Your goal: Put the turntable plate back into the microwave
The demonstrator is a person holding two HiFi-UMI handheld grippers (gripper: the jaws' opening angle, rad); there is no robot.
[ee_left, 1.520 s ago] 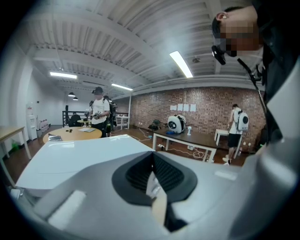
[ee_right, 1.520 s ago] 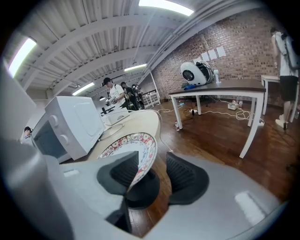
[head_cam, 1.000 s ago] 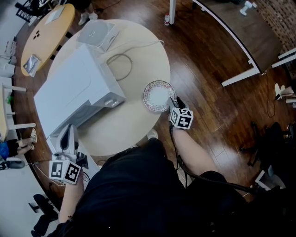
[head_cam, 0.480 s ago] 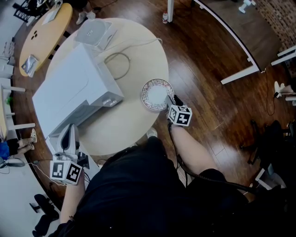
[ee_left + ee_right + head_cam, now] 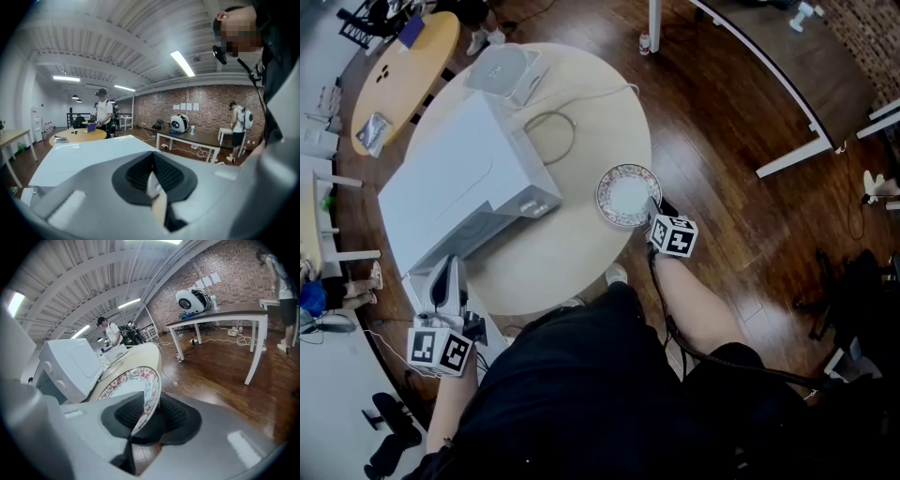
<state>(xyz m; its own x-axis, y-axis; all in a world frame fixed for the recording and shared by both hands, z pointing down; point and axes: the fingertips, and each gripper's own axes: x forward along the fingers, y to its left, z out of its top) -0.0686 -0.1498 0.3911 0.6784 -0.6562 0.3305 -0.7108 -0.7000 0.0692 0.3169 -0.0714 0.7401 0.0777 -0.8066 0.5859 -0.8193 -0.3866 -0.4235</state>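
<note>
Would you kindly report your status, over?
Left gripper shut on white microwave door. Right gripper just closed onto floral-rimmed ceramic plate, on beige round table. Nothing blocking seen.

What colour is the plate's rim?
Red flowers on white ring the plate; its middle is plain white. Shows best in the right gripper view.

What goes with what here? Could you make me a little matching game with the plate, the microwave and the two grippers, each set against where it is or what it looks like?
Things:
1. plate
2. microwave
3. right gripper
4. left gripper

Descriptions:
A. white box on the left part of the round table
B. flowered rim, at the table's right edge
C. low at the head view's left, by the microwave's near corner
D. jaws on either side of the plate's rim

Pairs: 1-B, 2-A, 3-D, 4-C.

The right gripper's jaws have just been closing, with the plate's rim between them.
</note>
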